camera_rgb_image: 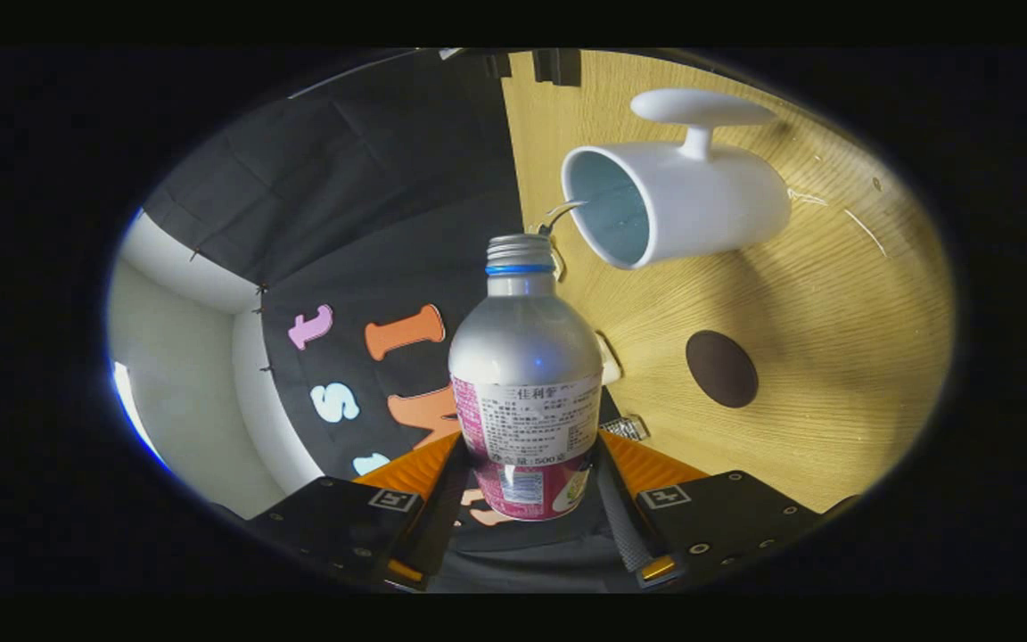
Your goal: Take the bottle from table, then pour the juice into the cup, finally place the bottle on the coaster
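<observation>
The gripper (527, 486) is grasping the bottle (526, 374): its two fingers (429, 464) are pressing on opposite sides of the labelled lower body, so the jaws are clenched on it. The bottle is a rounded, matt silvery metal one, swelling at the shoulder and narrowing to a short neck with a blue ring under a threaded metal mouth. A pink and white printed label is wrapping its lower half. The whole scene is appearing rolled on its side, so the bottle is being held tipped over toward the cup (674, 205).

A thin stream of liquid (560, 214) is curving from the bottle's mouth to the rim of the cup, touching its near lip. The cup is a smooth, glossy white cylinder with a pale bluish inside, and a flat round disc on a short stem is sticking out from its side. It is sitting just beyond the bottle's mouth, on the bench (834, 339).

The bench is light wood with a fine, straight grain, and some glossy streaks are lying on it past the cup. The coaster (722, 368) is a dark brown, flat round pad lying on the bench to the right of the bottle, well apart from the cup, with bare wood all around it. The bench edge is running straight behind the bottle, where the black cloth wall (344, 178) is hanging in soft folds to the left.
</observation>
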The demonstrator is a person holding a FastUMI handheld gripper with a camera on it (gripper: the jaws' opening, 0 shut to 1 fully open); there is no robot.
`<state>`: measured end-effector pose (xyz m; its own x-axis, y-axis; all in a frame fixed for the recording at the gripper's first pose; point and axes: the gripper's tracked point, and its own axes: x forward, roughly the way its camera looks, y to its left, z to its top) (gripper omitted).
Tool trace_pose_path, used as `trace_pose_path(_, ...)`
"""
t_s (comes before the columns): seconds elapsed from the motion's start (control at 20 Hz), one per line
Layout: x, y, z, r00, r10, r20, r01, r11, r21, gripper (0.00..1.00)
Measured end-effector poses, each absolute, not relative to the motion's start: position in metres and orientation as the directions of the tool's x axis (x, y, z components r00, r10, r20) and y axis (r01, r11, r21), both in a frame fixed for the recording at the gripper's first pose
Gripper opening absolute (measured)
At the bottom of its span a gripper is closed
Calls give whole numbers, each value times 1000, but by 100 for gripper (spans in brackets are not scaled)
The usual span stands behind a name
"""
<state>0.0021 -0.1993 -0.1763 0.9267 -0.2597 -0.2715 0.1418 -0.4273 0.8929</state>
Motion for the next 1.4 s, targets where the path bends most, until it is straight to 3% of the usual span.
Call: trace_pose_path(1.4, 6, -198, -155, 925, -287, -248, 41, -574, 818, 75)
